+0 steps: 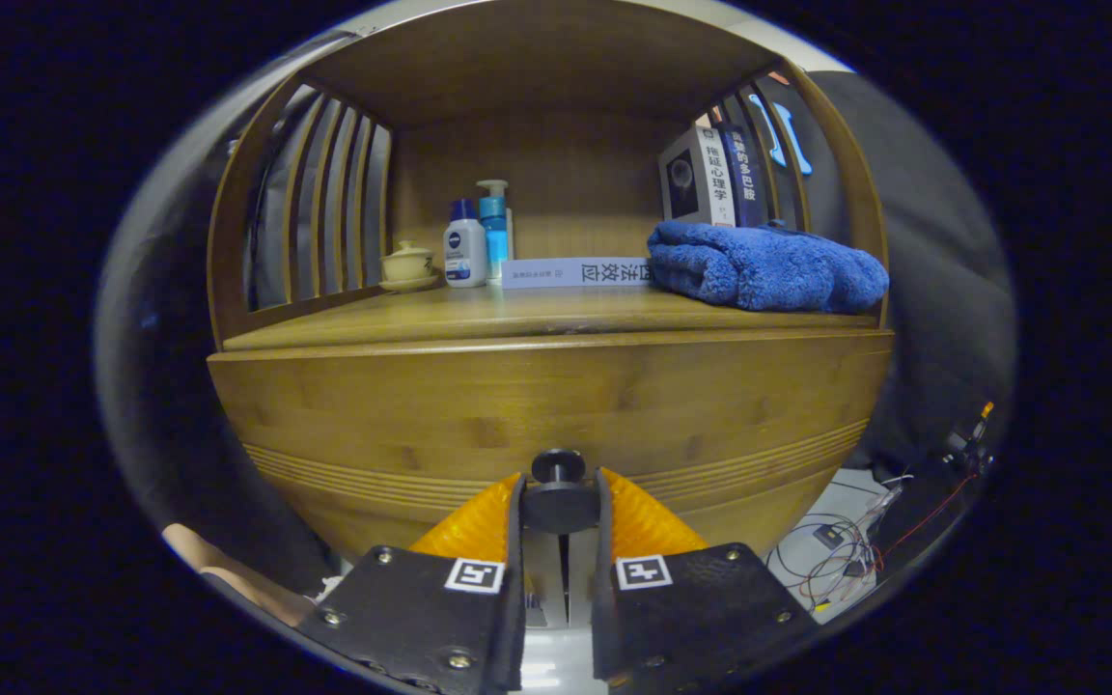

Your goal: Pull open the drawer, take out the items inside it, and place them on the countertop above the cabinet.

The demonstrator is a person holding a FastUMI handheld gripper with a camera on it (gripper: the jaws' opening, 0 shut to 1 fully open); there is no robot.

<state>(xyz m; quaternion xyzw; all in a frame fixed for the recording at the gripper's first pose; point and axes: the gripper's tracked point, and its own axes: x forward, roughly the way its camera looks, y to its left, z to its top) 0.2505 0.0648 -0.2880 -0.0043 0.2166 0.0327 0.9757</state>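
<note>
Gripper [561, 507] closed around drawer knob [559, 467], both fingers pressing its disc. Best pull straight back, level, keeping squeeze; drawer front [556, 405] not yet open.

A folded blue towel [766, 267] is seen lying at the right, with two upright books [710, 177] stood behind it. A flat book [575, 272] is laid beside the towel, and two bottles [477, 241] are stood next to a small lidded cup [408, 263]. Loose cables [841, 550] are spotted on the floor
</note>
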